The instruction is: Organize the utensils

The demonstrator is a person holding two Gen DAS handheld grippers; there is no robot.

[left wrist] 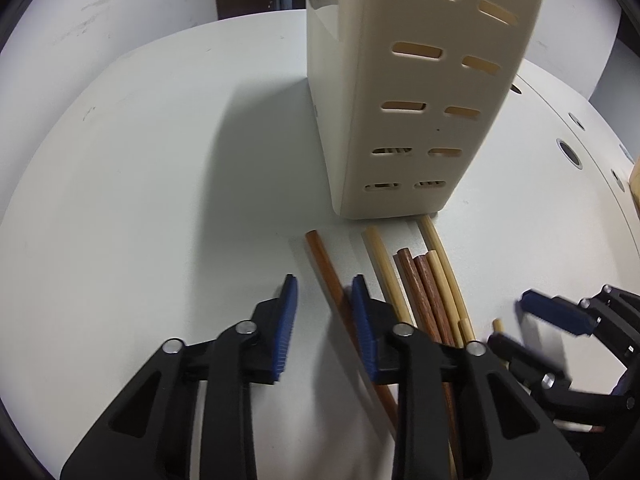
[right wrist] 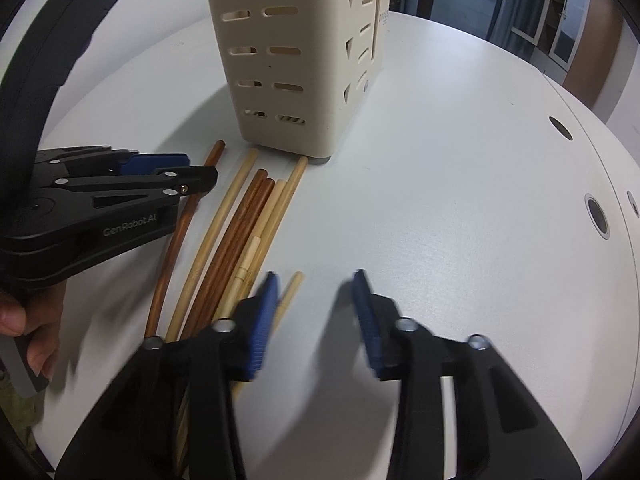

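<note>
One cream utensil holder point(left wrist: 416, 92) stands upright on the white table point(left wrist: 140, 184), its front wall pierced by rows of slots. Chopsticks lie loose on the table just in front of its base, fanned side by side and pointing toward it. The right wrist view lets seven be counted: three dark brown ones and four pale ones.

One reddish-brown chopstick point(left wrist: 326, 276) lies apart at the left of the fan. Next comes a pale chopstick point(left wrist: 386, 272), then a pair of dark chopsticks point(left wrist: 420, 288) touching each other, then two pale chopsticks point(left wrist: 444, 268) pressed together, the outer one reaching the holder's base. A short-looking pale chopstick point(right wrist: 290, 292) lies by itself at the right edge.

The left gripper point(left wrist: 324, 292) hangs low over the table with its blue-padded jaws apart, straddling the reddish-brown chopstick without clamping it. The right gripper point(right wrist: 316, 284) is likewise spread wide and holds nothing; its left pad sits above the lone pale stick.

Only the right wrist view shows the holder's side wall with slanted cutouts, a second cream container point(right wrist: 382, 12) behind it, and the person's fingers point(right wrist: 36, 320) on the left tool's handle. Only the left wrist view shows the holder's plain shaded left face.
</note>
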